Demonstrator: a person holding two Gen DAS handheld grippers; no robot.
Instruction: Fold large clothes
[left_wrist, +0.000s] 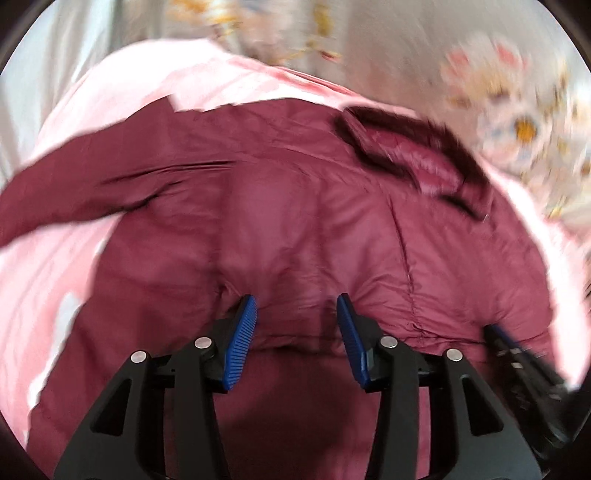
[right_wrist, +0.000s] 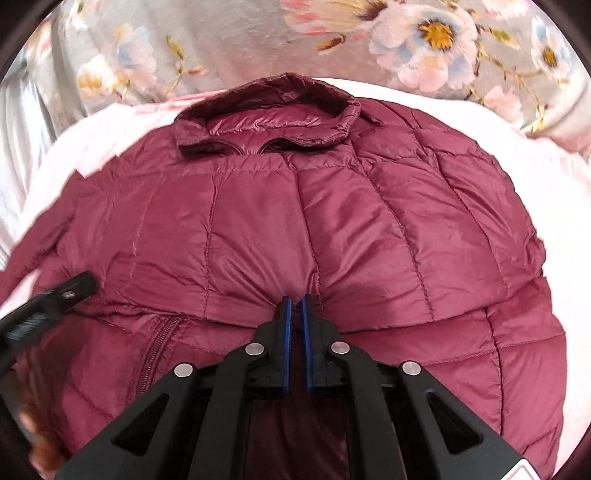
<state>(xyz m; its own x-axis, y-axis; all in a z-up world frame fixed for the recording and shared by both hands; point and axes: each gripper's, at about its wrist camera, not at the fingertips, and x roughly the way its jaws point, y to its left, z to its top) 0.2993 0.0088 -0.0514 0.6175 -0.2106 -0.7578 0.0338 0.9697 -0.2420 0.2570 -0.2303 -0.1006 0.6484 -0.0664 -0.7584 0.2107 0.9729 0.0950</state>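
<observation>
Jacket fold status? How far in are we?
Done: maroon puffer jacket lies spread on the pink sheet, collar far side. In hand: right gripper is pinched on a ridge of jacket fabric; left gripper open above it. Left: no fold visible; sleeve out to the side.

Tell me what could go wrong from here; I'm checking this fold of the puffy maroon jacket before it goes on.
1. The right gripper pinches only a small pucker of the slippery quilted jacket; it may slip out when lifted.
2. The left gripper is open, gripping nothing, so a lift could be one-sided and skew the fold.
3. The sleeve trails onto the pink sheet and may drag.
</observation>
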